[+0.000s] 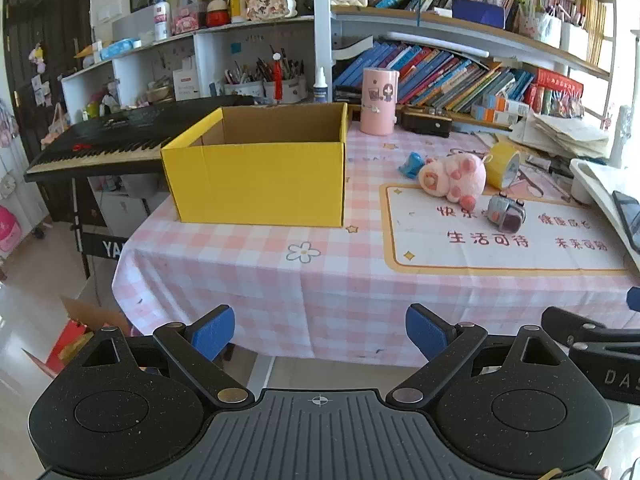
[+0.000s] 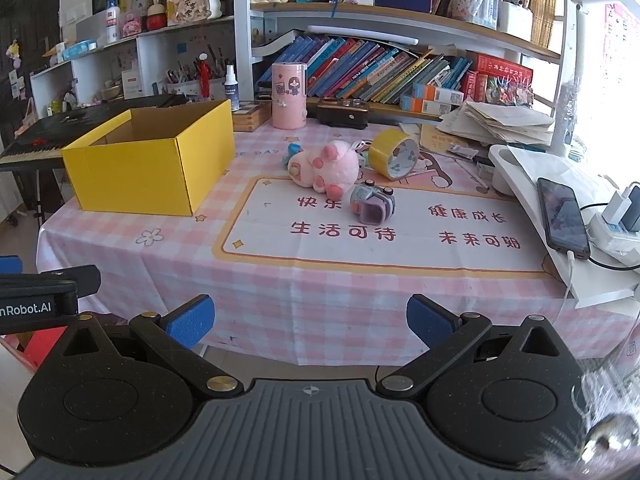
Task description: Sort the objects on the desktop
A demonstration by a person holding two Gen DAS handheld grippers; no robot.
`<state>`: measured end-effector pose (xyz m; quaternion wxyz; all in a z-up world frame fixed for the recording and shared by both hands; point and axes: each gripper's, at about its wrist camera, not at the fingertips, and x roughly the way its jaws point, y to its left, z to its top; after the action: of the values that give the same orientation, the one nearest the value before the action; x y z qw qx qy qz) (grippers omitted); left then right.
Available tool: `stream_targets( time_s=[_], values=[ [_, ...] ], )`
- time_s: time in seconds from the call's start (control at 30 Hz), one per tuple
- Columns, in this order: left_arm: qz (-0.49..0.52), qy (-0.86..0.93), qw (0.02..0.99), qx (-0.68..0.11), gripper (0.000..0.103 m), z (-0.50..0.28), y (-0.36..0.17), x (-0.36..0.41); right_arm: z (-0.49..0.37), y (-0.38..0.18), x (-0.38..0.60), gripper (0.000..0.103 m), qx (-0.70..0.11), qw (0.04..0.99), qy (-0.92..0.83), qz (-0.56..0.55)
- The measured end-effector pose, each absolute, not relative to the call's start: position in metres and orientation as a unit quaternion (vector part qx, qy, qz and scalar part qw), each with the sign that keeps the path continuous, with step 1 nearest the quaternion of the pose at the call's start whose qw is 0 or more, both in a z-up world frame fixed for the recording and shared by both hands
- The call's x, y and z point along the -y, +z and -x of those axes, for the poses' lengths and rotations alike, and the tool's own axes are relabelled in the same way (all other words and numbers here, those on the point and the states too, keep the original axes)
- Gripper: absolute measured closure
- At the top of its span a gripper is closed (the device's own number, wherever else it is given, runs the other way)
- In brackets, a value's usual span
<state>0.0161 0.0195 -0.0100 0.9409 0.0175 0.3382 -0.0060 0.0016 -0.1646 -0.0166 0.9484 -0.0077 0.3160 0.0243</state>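
Observation:
An open yellow cardboard box stands on the left of the pink checked tablecloth. A pink plush toy, a small grey and purple toy, a roll of yellow tape and a small blue object lie together mid-table. My left gripper and right gripper are both open and empty, held off the table's near edge.
A pink cylinder and a dark case stand at the back before bookshelves. A phone, charger cables and stacked papers lie on the right. A keyboard piano stands left of the table.

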Motion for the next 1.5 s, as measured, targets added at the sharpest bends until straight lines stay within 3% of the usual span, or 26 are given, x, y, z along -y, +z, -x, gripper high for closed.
stream_targets(
  time_s=[1.5],
  values=[
    [-0.039, -0.038, 0.949, -0.310, 0.009, -0.0163, -0.0116, -0.0148, -0.0045, -0.0201, 0.1682, 0.000, -0.306, 0.952, 0.025, -0.002]
  ],
)
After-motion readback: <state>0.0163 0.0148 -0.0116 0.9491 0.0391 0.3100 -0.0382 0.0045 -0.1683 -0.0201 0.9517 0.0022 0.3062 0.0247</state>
